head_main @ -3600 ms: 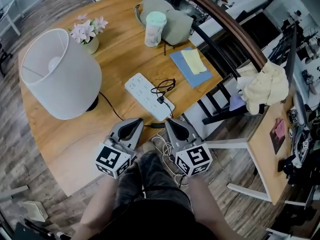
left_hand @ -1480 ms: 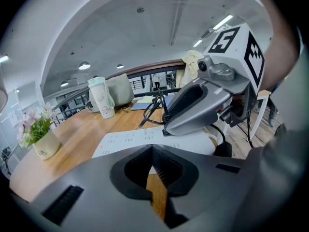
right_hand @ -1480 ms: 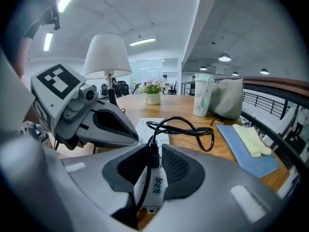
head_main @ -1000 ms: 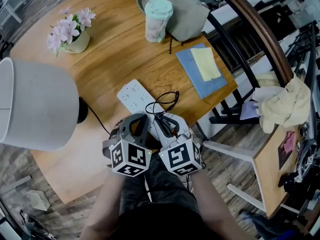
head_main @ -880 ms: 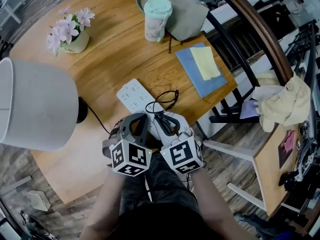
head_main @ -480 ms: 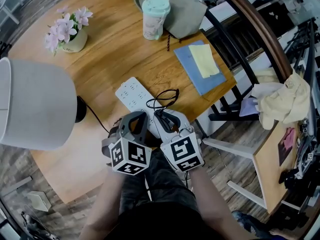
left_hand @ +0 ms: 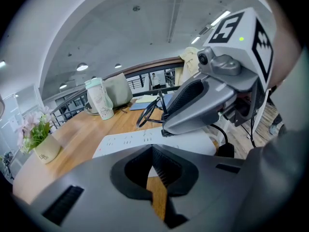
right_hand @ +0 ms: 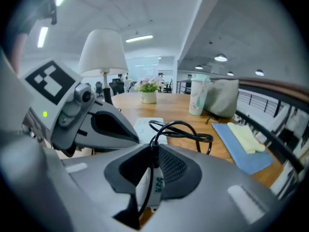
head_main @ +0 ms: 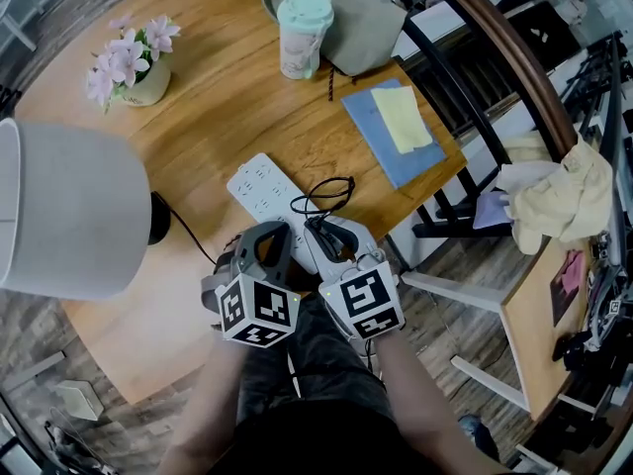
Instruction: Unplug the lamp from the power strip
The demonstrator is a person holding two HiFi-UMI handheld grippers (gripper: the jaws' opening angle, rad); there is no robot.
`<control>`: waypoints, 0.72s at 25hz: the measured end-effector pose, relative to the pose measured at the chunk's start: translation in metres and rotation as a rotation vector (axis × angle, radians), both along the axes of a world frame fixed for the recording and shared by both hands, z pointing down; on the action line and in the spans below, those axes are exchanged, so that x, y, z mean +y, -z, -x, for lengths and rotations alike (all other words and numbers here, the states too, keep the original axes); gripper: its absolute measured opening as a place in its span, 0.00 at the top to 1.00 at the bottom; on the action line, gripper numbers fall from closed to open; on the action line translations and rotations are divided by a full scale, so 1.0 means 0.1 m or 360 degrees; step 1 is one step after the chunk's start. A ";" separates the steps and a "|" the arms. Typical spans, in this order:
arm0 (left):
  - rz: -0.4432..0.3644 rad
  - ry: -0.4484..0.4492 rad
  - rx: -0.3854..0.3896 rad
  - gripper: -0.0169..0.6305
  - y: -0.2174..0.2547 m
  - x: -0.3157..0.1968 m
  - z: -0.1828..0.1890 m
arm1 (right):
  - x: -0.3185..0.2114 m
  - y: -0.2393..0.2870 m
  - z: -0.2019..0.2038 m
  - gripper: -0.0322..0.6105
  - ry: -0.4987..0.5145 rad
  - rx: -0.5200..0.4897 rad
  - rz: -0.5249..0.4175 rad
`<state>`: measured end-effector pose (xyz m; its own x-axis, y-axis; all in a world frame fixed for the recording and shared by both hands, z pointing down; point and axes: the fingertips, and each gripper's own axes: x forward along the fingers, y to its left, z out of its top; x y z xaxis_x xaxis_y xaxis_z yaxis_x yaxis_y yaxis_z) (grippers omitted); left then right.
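Observation:
The white power strip (head_main: 259, 184) lies on the wooden table (head_main: 227, 107), and the lamp (head_main: 69, 211) with its white shade stands to its left. My right gripper (head_main: 331, 243) is at the strip's near end, shut on a white plug (right_hand: 153, 185) whose black cable (right_hand: 181, 129) loops out ahead. I cannot tell whether the plug's prongs sit in the socket. My left gripper (head_main: 262, 255) is right beside it, jaws shut with nothing between them, tip low over the strip (left_hand: 145, 139). From the left gripper view, the right gripper (left_hand: 166, 128) crosses in front.
A mint-lidded cup (head_main: 302, 33) and a grey bag (head_main: 364, 23) stand at the table's far side. A blue notebook with a yellow pad (head_main: 396, 127) lies at the right and a flower pot (head_main: 134, 67) at the far left. A dark chair (head_main: 450, 216) and a cream cloth (head_main: 554, 191) are off the right edge.
Hardly anything: both grippers stay together at the strip's near end, the right one still shut on the plug and shifted a touch to the right.

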<state>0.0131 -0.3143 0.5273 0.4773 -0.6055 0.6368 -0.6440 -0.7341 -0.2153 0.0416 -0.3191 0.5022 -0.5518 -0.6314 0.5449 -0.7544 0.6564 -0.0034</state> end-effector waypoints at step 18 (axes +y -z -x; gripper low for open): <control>0.0015 0.0010 0.0001 0.98 -0.01 0.00 -0.01 | 0.02 -0.01 0.01 0.84 0.0012 0.0086 -0.0024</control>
<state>0.0136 -0.3145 0.5281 0.4737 -0.6024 0.6424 -0.6489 -0.7319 -0.2078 0.0405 -0.3170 0.5033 -0.5266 -0.6356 0.5645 -0.7482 0.6618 0.0473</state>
